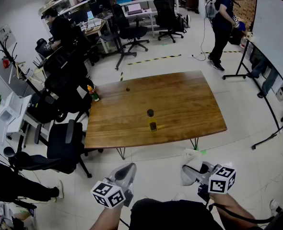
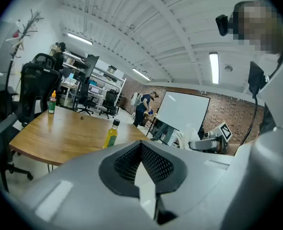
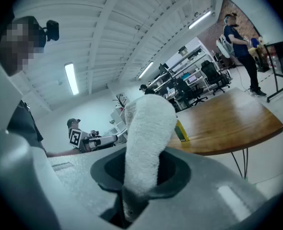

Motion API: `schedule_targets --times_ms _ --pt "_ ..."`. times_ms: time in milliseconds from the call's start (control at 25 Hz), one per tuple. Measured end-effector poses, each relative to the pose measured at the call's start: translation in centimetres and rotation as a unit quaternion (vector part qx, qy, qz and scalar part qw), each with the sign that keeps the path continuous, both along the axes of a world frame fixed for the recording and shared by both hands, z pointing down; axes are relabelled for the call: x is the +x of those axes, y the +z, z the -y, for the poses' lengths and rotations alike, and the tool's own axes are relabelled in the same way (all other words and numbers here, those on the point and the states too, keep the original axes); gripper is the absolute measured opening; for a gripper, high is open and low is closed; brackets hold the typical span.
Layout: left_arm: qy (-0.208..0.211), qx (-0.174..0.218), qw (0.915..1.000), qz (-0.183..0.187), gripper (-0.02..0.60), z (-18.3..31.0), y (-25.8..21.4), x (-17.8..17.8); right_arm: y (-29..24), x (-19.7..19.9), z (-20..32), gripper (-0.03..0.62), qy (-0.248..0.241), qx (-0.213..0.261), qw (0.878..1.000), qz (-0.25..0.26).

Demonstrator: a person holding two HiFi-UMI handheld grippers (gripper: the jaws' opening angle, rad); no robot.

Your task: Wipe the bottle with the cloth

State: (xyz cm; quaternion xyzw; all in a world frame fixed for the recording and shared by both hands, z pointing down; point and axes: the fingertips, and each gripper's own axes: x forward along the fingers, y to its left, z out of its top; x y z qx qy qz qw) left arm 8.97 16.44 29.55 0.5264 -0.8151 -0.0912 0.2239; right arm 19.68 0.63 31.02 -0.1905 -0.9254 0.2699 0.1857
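A small bottle (image 1: pixel 151 120) of yellow liquid with a dark cap stands upright near the middle of the wooden table (image 1: pixel 180 104). Both grippers hang low in front of the table's near edge, well short of the bottle. My left gripper (image 1: pixel 124 172) is shut with nothing in it; its mesh pads (image 2: pixel 153 164) meet, and the bottle (image 2: pixel 111 134) shows beyond them. My right gripper (image 1: pixel 198 171) is shut on a white cloth (image 1: pixel 190 163). In the right gripper view the cloth (image 3: pixel 145 133) stands up between the jaws and hides most of the bottle (image 3: pixel 182 131).
A green bottle with an orange cap (image 1: pixel 93 94) stands at the table's far left corner, and a small dark object (image 1: pixel 127 88) lies beyond the middle. Black office chairs (image 1: pixel 64 145) crowd the left side. A whiteboard on a stand (image 1: pixel 276 28) is at the right. A person (image 1: pixel 223 18) stands behind.
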Motion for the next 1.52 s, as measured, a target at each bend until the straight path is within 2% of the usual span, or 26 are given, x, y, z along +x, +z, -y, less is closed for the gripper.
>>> schedule_targets --times_ms 280,480,680,920,1000,1200,1280,1400,1520 --pt "-0.024 0.011 0.9996 0.014 0.012 3.7 -0.3 0.5 0.7 1.9 5.1 0.072 -0.003 0.007 1.000 -0.002" --pt "-0.012 -0.014 0.9989 0.042 0.012 5.1 0.1 0.1 2.2 1.4 6.9 0.071 0.000 -0.006 1.000 -0.009" --pt "0.028 -0.029 0.9951 0.091 0.046 7.3 0.7 -3.7 2.8 -1.6 7.8 0.071 0.024 -0.021 0.999 0.007" --pt "0.127 -0.055 0.9829 0.121 0.091 11.0 2.4 -11.4 3.6 -6.3 7.1 0.072 0.080 -0.025 0.996 0.022" --pt "0.179 -0.058 0.9732 0.132 0.105 11.9 3.1 -13.2 3.9 -8.0 6.6 0.071 0.109 -0.028 0.993 0.027" --pt "0.309 -0.051 0.9340 0.173 0.117 12.7 5.0 -16.5 5.2 -12.3 2.8 0.071 0.190 -0.040 0.980 0.039" --pt "0.356 -0.046 0.9181 0.169 0.121 13.1 6.5 -17.6 5.8 -13.6 1.4 0.072 0.234 -0.042 0.971 0.036" --pt "0.400 -0.032 0.9018 0.160 0.156 14.4 8.2 -18.9 6.9 -15.6 0.8 0.071 0.298 -0.056 0.952 0.033" --pt "0.445 -0.013 0.8814 0.159 0.192 15.5 9.3 -19.2 8.2 -17.8 0.4 0.071 0.349 -0.069 0.934 0.043"
